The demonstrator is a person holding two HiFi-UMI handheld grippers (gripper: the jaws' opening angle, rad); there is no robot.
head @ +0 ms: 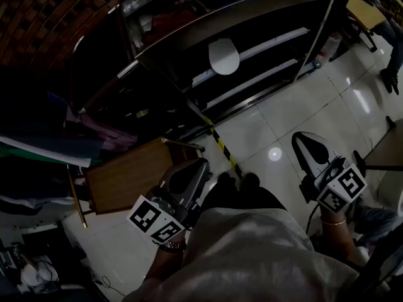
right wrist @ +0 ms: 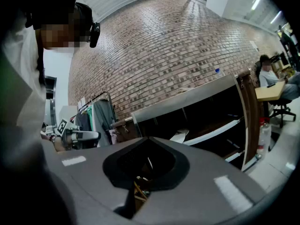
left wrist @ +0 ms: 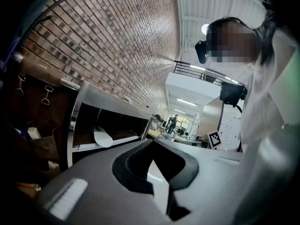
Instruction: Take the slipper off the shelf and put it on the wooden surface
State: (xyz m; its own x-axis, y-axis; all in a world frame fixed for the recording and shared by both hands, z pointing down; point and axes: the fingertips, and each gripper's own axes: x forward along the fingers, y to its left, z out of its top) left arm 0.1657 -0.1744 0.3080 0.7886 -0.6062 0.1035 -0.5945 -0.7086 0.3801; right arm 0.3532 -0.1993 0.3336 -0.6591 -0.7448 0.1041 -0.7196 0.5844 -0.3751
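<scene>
A white slipper lies on a middle board of the dark metal shelf ahead of me. It also shows in the left gripper view and the right gripper view. The wooden surface, a small brown tabletop, stands low at the left, beside my left gripper. That gripper is shut and empty, and points toward the shelf. My right gripper hangs over the tiled floor at the right, shut and empty. Both are well short of the shelf.
Yellow-and-black tape runs along the floor from the shelf's foot. Hanging clothes crowd the left side. A seated person's legs and a desk are at the far right. Pale floor tiles lie between me and the shelf.
</scene>
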